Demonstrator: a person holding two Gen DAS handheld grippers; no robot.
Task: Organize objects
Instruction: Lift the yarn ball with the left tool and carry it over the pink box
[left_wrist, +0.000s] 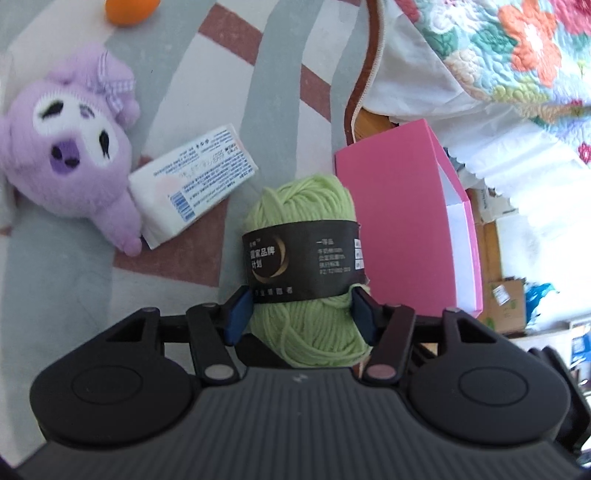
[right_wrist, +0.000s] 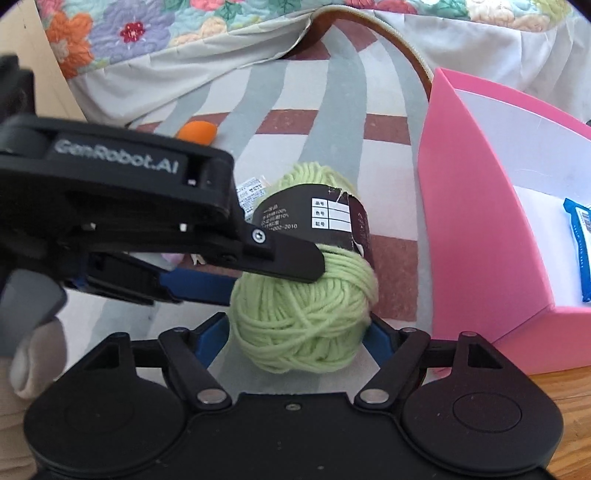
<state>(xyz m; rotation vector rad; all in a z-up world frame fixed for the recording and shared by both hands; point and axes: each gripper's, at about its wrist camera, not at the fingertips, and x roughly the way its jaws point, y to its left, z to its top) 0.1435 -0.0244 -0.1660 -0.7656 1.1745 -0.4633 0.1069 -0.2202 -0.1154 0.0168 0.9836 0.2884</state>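
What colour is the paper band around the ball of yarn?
Black with gold print, on the light green yarn ball's paper band; left wrist view.

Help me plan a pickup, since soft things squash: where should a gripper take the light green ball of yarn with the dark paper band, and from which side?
Grip the light green ball of yarn across its round sides, best over the dark paper band, the stiffest part. Come from above, clear of the pink box close beside it. The left gripper already straddles it so.
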